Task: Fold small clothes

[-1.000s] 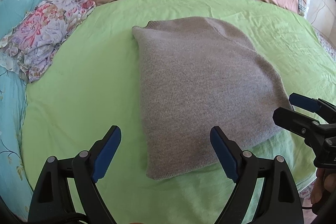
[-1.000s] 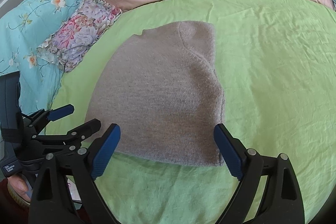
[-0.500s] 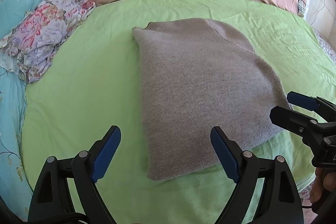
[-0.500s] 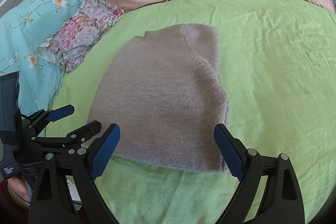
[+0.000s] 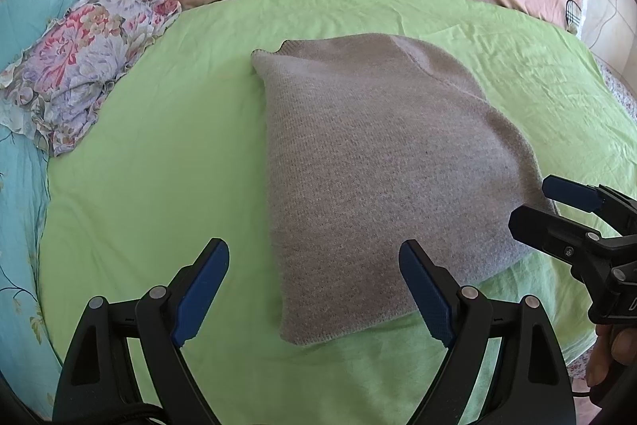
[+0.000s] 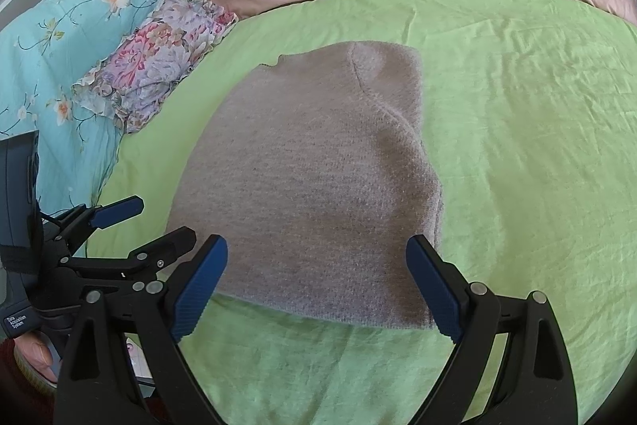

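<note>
Both the left tool [image 5: 314,289] and right tool [image 6: 316,285] gape wide and empty at six o'clock of the folded sweater [image 5: 382,178], apparently poised for its near hem.

Bright, soft daylight; faint shadows on the green sheet [image 5: 159,186]; sharp focus, strong fisheye bending and dark corners.
</note>
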The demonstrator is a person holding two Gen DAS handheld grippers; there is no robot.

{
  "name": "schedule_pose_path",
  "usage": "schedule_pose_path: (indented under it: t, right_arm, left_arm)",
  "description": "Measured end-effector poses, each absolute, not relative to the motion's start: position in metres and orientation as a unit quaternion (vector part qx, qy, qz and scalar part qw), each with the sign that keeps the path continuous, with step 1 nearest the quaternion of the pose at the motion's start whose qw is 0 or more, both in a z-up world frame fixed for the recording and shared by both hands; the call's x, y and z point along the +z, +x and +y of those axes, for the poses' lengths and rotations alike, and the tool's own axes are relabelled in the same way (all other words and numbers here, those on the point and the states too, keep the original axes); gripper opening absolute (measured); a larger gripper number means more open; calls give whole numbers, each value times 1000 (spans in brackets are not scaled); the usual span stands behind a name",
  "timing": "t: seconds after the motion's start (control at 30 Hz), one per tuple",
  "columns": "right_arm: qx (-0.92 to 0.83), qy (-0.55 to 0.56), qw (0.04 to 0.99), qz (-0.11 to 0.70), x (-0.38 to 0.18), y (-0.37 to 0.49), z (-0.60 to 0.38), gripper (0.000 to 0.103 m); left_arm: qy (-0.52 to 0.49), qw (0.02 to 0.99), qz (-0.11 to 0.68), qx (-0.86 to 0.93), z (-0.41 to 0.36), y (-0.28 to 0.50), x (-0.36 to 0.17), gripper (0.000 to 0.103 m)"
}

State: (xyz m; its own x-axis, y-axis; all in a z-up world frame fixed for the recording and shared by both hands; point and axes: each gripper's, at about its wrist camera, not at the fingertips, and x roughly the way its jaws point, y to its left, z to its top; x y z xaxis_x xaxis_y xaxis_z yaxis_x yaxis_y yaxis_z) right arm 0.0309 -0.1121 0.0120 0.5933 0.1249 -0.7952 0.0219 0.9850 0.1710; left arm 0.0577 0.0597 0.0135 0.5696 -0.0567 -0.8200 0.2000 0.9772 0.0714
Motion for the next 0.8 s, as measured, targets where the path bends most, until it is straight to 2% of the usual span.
schedule_pose_path:
  t: [0.8]
  right_arm:
    - [32, 80, 889, 449, 15, 33, -108, 92]
  left_arm:
    - [76, 884, 456, -71, 59, 59, 16, 88]
